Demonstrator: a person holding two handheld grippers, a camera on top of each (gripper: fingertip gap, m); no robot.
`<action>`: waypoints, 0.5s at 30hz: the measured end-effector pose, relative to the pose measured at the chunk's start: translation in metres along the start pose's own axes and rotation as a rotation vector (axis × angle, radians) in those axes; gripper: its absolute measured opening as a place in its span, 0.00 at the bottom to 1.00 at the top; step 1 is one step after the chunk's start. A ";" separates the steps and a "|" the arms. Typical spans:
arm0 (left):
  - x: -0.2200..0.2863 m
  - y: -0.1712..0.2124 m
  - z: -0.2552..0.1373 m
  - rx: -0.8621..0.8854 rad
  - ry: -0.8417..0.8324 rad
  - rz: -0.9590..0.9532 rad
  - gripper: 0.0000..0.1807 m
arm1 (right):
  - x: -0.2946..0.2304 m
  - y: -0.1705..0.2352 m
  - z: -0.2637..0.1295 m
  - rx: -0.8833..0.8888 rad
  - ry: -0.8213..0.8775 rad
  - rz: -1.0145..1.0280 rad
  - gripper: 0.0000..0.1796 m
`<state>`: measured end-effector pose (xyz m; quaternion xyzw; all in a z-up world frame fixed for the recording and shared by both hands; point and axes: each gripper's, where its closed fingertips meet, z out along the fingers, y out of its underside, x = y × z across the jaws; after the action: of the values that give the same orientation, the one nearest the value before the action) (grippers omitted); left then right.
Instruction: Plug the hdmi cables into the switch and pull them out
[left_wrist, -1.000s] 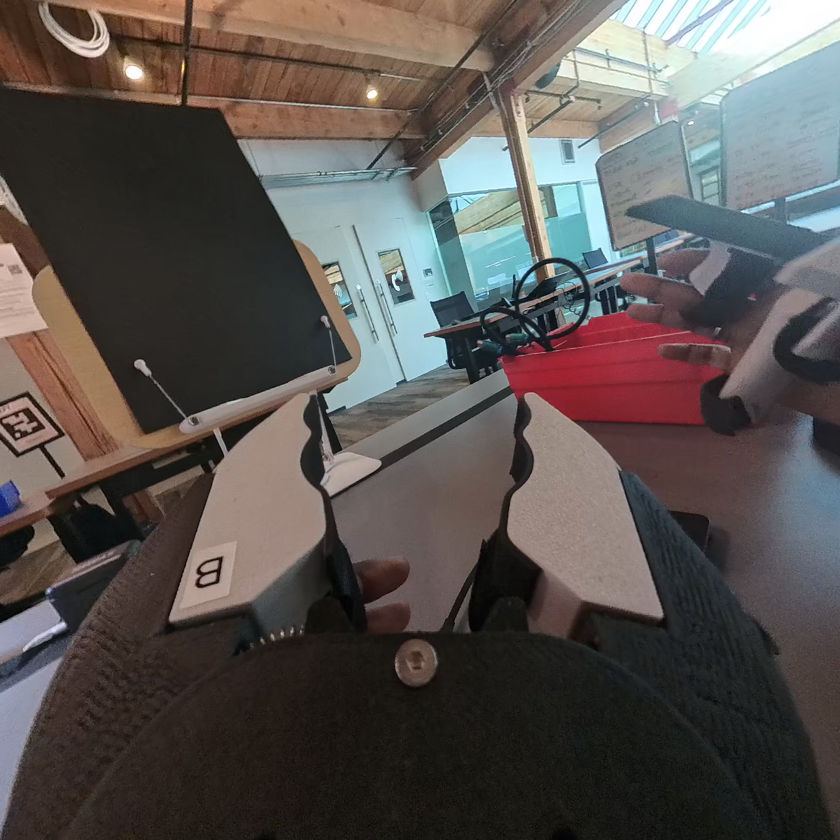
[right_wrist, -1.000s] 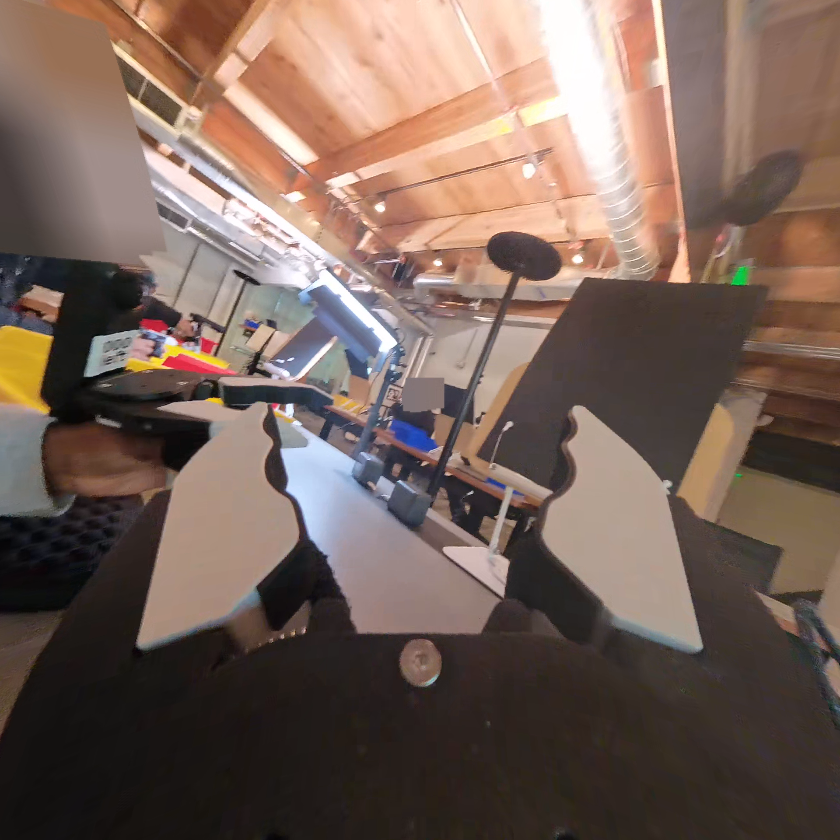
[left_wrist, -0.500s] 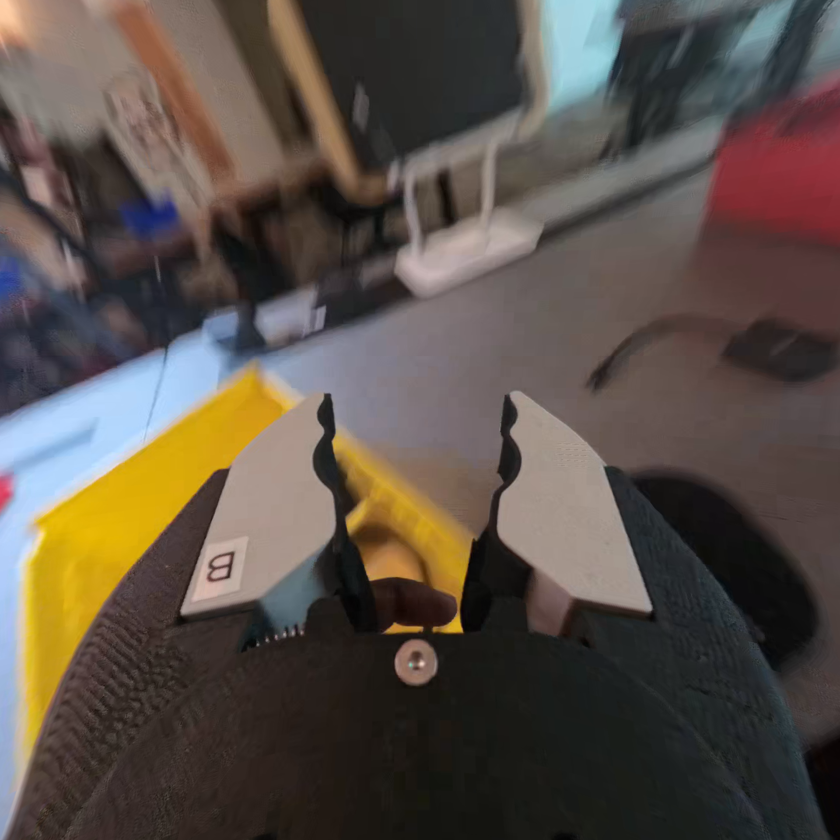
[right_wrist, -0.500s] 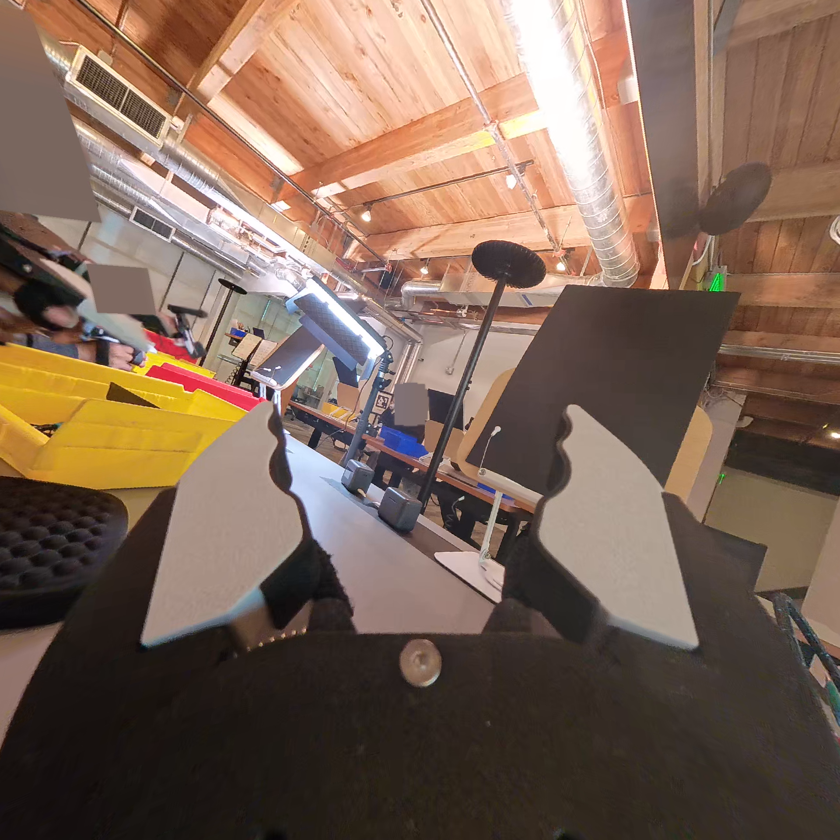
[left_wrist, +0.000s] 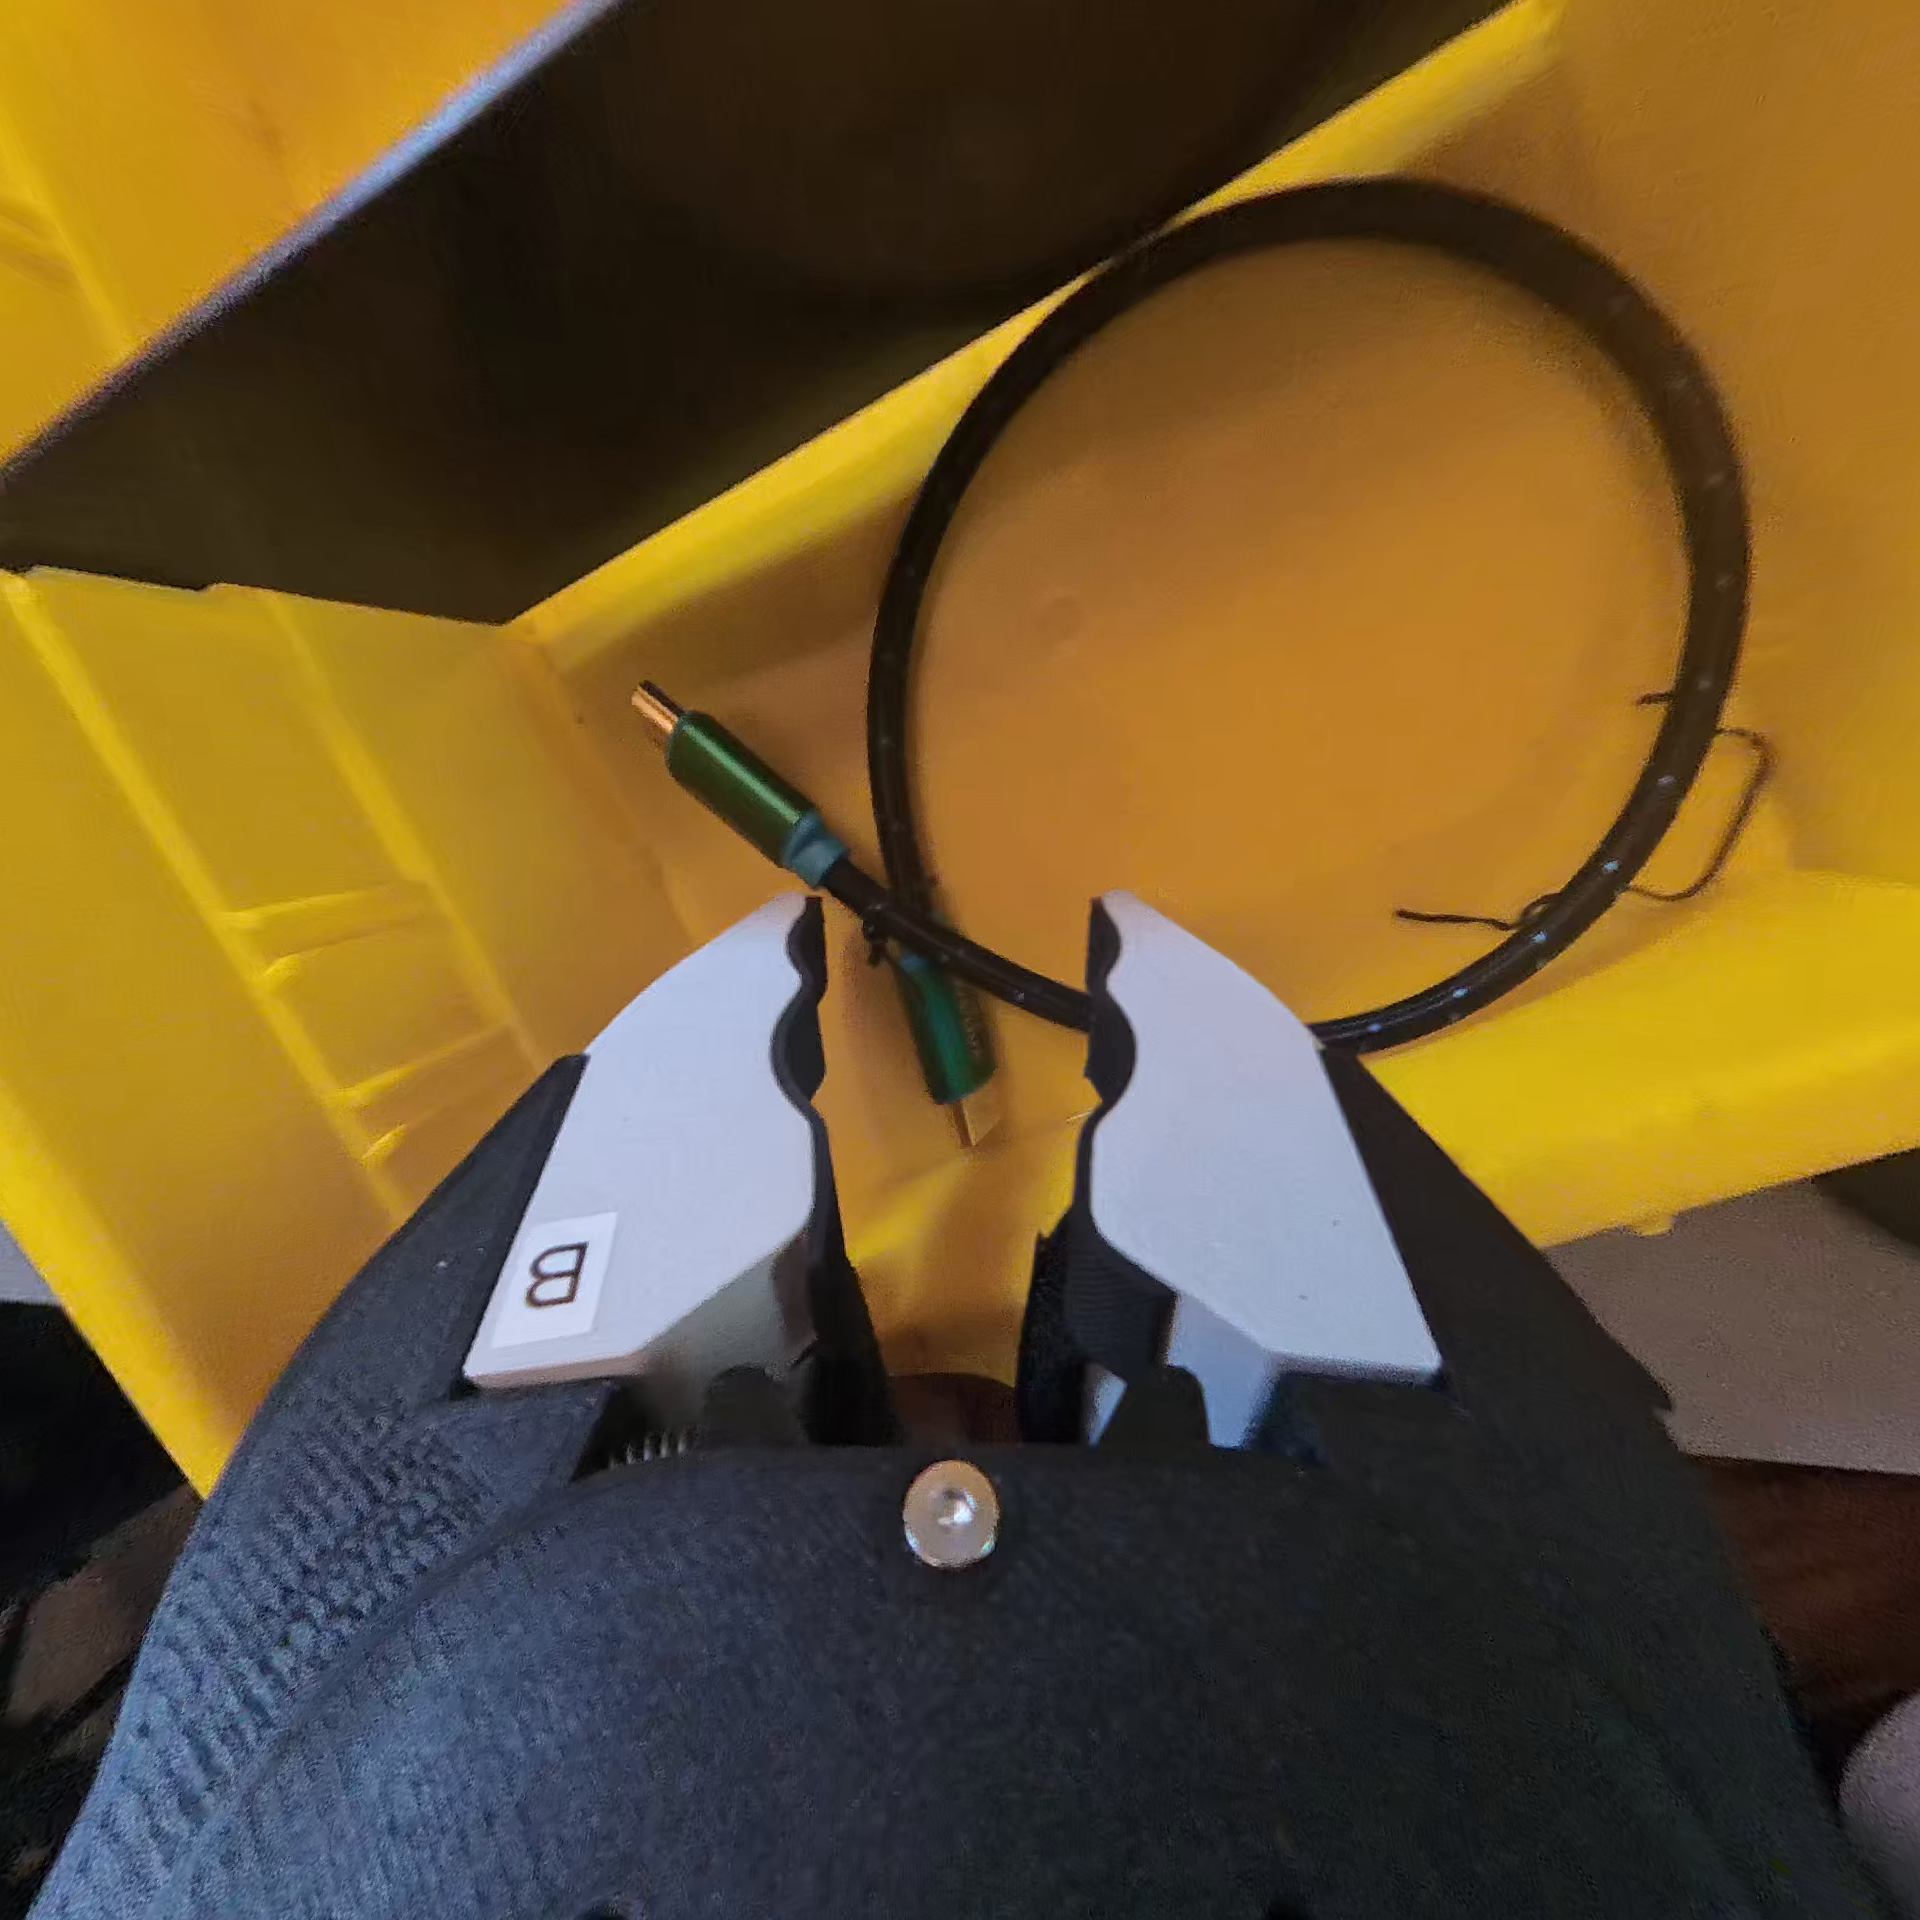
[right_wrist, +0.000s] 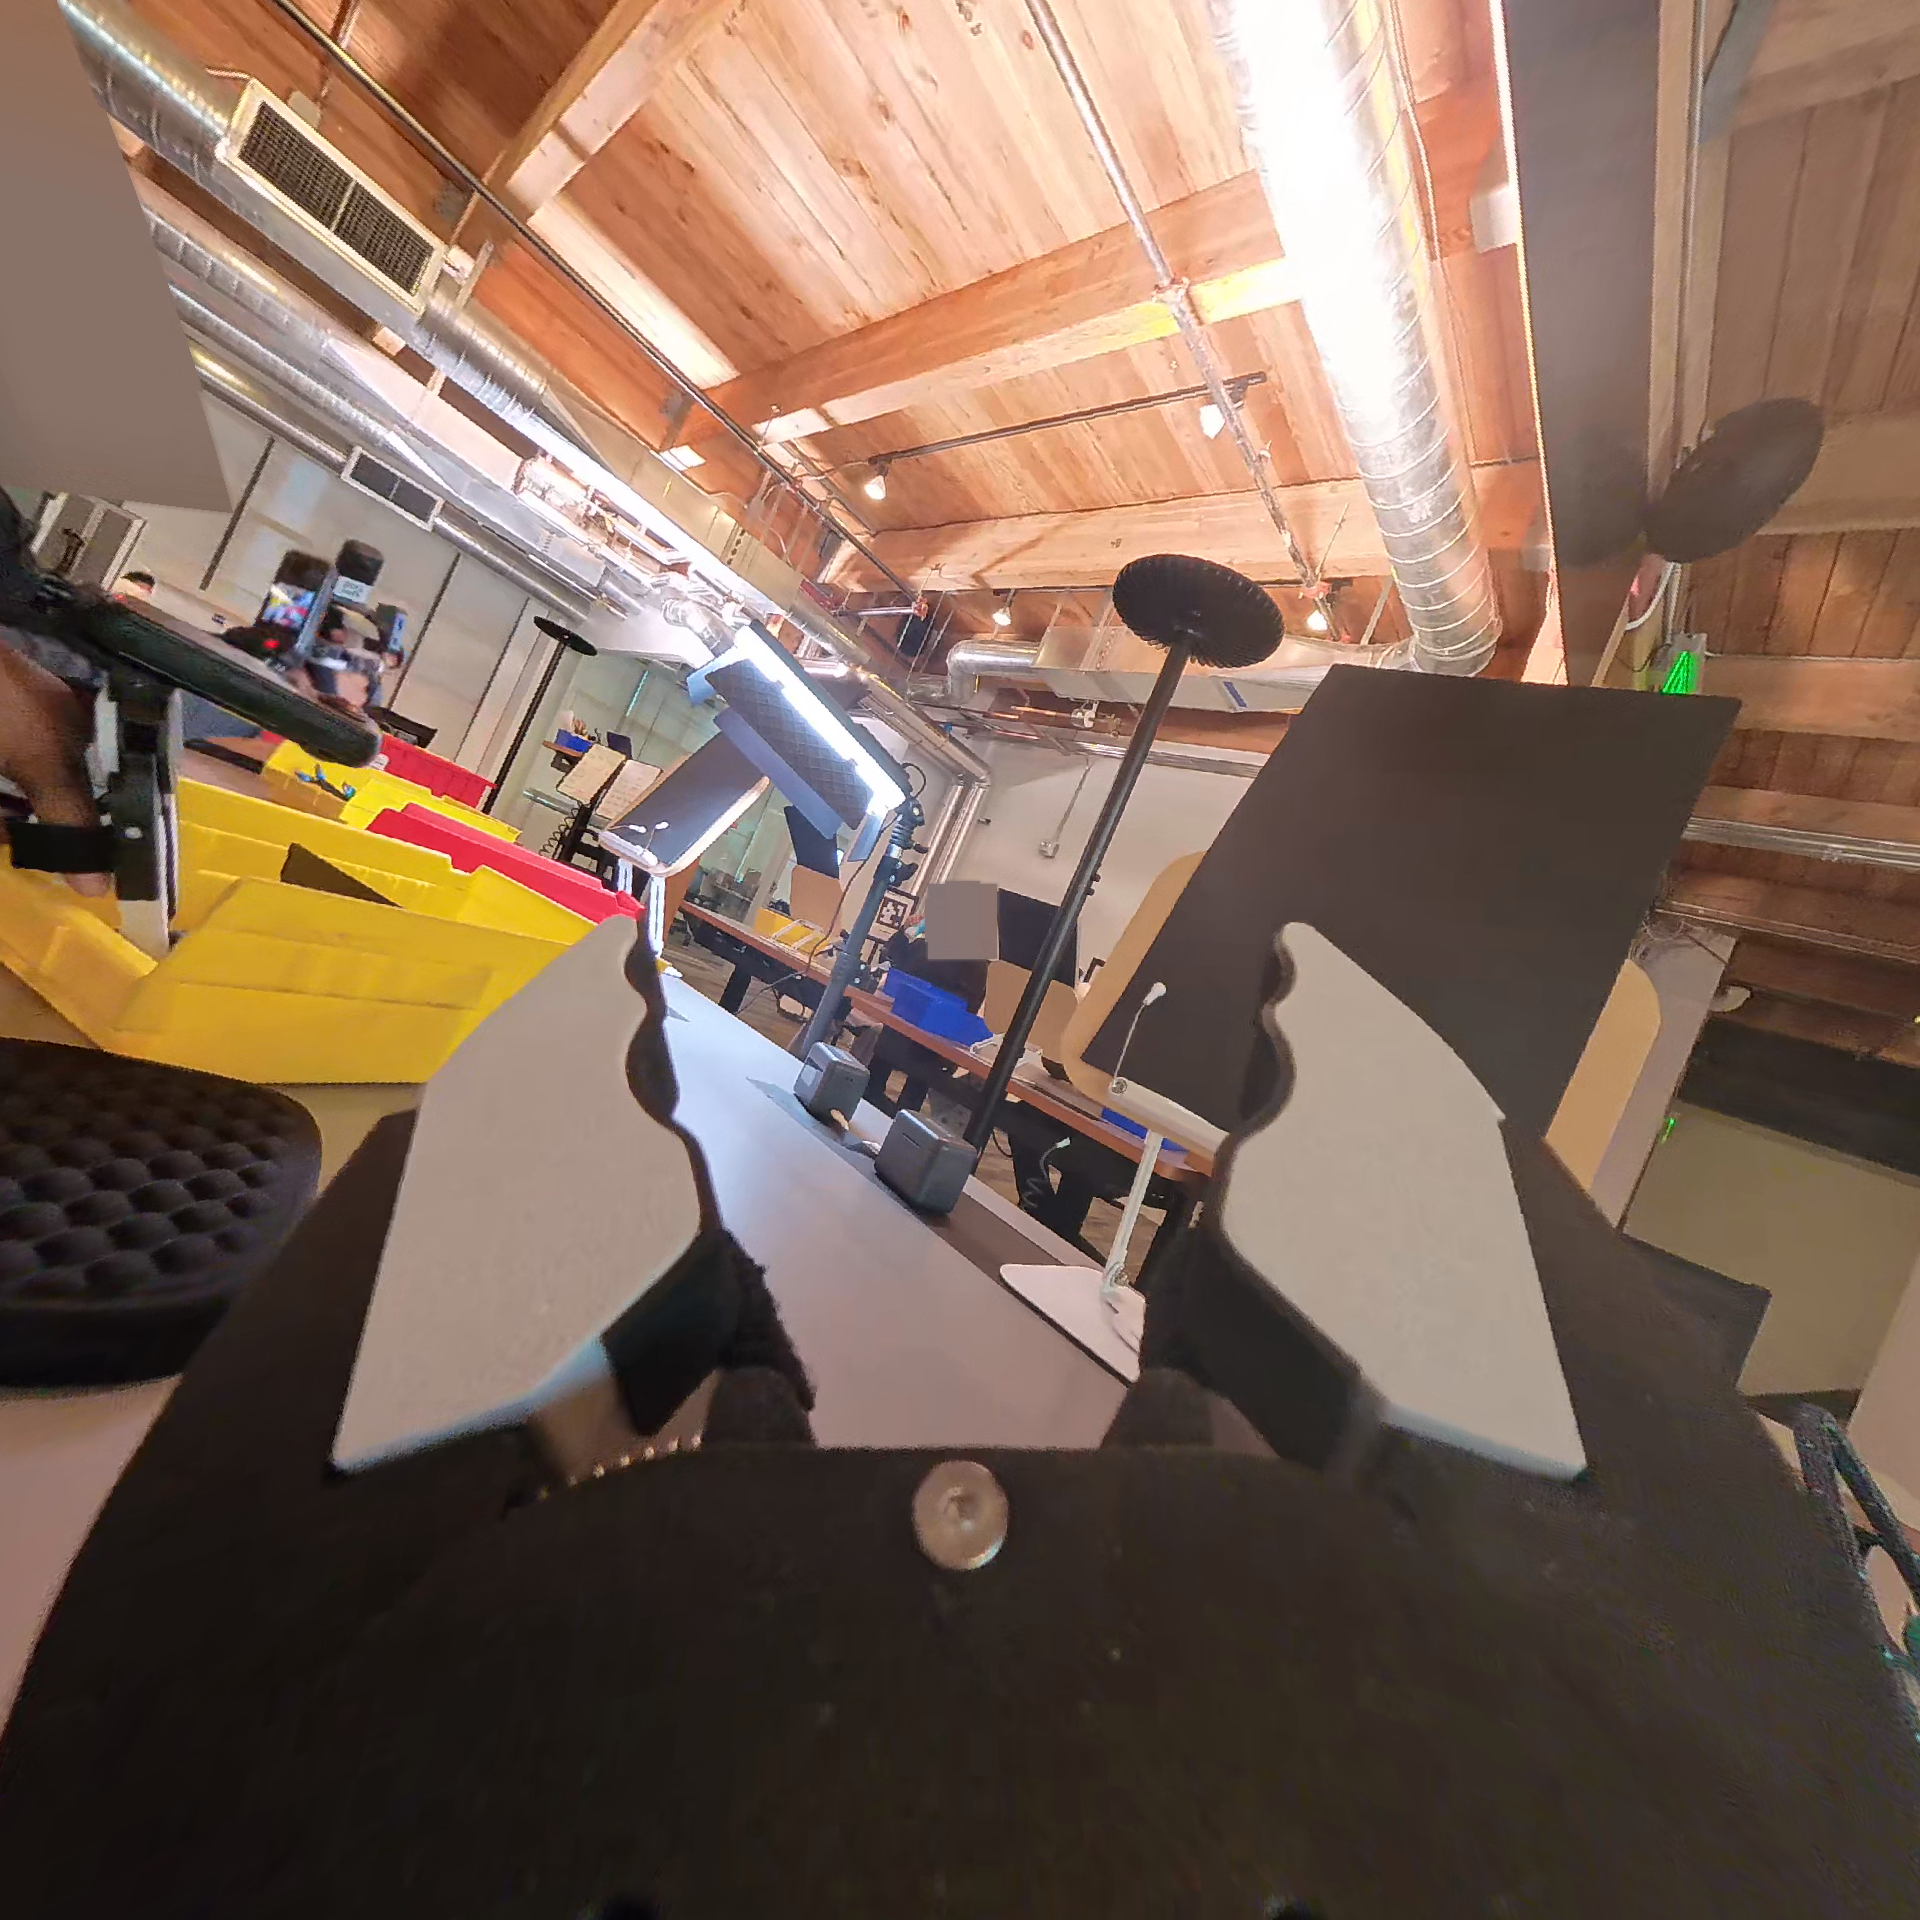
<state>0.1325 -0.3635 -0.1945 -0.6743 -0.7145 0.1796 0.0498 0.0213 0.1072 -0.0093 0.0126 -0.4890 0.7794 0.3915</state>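
In the left wrist view a black HDMI cable lies coiled in a loop on the floor of a yellow bin. It has two green plugs with gold tips: one points up-left, the other lies between my fingers. My left gripper is open and empty, just above the nearer plug. My right gripper is open and empty, tilted up toward the ceiling above the table. The left gripper and the hand holding it show at the far left of the right wrist view, over the yellow bin. No switch is in view.
A black divider stands in the bin behind the cable. In the right wrist view a black dimpled pad lies at the left, red bins stand beyond the yellow ones, and black stands and a dark panel rise at the table's far edge.
My left gripper has swung from facing the room down into the yellow bin, over the HDMI cable. The right gripper has stayed nearly still, tilted up and open.
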 end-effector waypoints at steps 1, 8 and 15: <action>-0.001 0.005 0.002 -0.038 0.000 0.008 0.23 | -0.001 0.000 0.000 -0.002 -0.005 -0.006 0.60; -0.013 -0.008 -0.009 0.103 -0.058 -0.037 0.11 | -0.008 0.004 0.001 -0.026 -0.030 -0.052 0.59; -0.033 -0.053 -0.095 0.510 -0.332 0.064 0.06 | -0.012 0.007 0.001 -0.044 -0.050 -0.077 0.58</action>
<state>0.1149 -0.3791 -0.0831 -0.6235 -0.6233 0.4624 0.0946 0.0248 0.0971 -0.0190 0.0424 -0.5147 0.7522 0.4092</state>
